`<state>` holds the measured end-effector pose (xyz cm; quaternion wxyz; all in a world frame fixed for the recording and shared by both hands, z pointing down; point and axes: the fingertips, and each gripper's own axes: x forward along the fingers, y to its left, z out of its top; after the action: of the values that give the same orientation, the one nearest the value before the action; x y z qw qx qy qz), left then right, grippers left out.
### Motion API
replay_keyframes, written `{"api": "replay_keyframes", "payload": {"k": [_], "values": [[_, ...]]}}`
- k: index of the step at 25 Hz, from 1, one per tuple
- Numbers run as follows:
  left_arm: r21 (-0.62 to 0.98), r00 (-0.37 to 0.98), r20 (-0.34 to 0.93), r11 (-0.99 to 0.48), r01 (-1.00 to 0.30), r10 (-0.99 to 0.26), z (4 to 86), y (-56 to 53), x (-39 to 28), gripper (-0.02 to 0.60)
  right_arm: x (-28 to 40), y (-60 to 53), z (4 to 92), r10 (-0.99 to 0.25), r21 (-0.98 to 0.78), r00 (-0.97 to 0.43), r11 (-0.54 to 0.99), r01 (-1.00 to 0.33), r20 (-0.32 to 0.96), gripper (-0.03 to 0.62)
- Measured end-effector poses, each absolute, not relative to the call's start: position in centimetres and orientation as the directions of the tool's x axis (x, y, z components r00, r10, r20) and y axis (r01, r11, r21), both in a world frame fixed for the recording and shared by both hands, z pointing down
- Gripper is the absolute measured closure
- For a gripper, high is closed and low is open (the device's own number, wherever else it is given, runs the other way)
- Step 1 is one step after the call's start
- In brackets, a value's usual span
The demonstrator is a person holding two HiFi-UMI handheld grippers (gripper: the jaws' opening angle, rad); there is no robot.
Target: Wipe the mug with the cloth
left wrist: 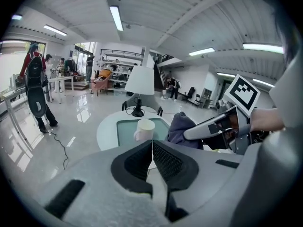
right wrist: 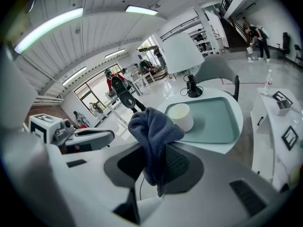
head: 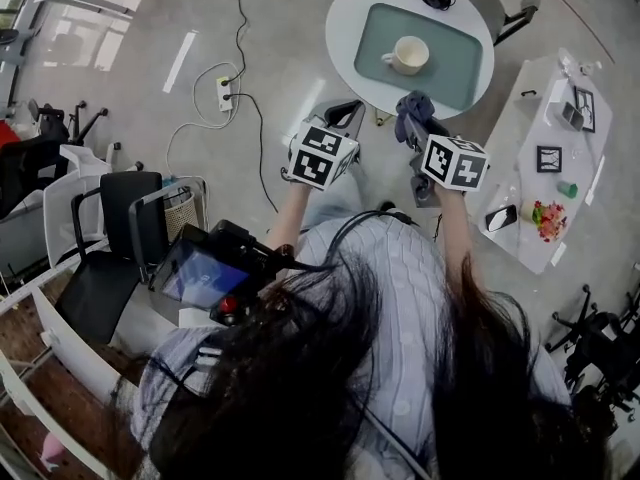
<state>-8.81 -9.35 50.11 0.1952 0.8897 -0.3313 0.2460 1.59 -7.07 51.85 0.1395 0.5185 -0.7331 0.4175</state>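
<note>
HANDS-ON TRIAL: A person with a gripper in each hand faces a round white counter [head: 340,28]. On it a cream mug [head: 408,55] sits upright on a pale green tray [head: 460,83], its handle pointing to the left of the head view. The right gripper [right wrist: 156,157] has its fingers clamped on a blue-grey cloth [right wrist: 151,126], which bunches above them and trails down between them. The cloth is held in the air off the counter's near edge, well apart from the mug. The left gripper [left wrist: 152,144] is empty, its ridged black fingers [left wrist: 171,162] pressed together at the tips, and it is held near the right one. Each gripper carries a marker cube [head: 322,155] printed with black-and-white squares. A white-shaded lamp [left wrist: 140,79] stands behind the tray. On a second counter [head: 520,128] to the right lie small framed cards [head: 549,158], their print too small to read.
</note>
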Motion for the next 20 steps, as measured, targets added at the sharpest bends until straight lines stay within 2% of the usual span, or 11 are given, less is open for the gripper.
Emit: {"api": "replay_keyframes", "payload": {"k": [20], "values": [[0.208,0.706,0.596,-0.775,-0.597,-0.383,52.1,-16.2,-10.3,0.563,0.7,-12.2,54.3,-0.641,-0.421,-0.333,0.018,-0.907,0.691,0.496]]}}
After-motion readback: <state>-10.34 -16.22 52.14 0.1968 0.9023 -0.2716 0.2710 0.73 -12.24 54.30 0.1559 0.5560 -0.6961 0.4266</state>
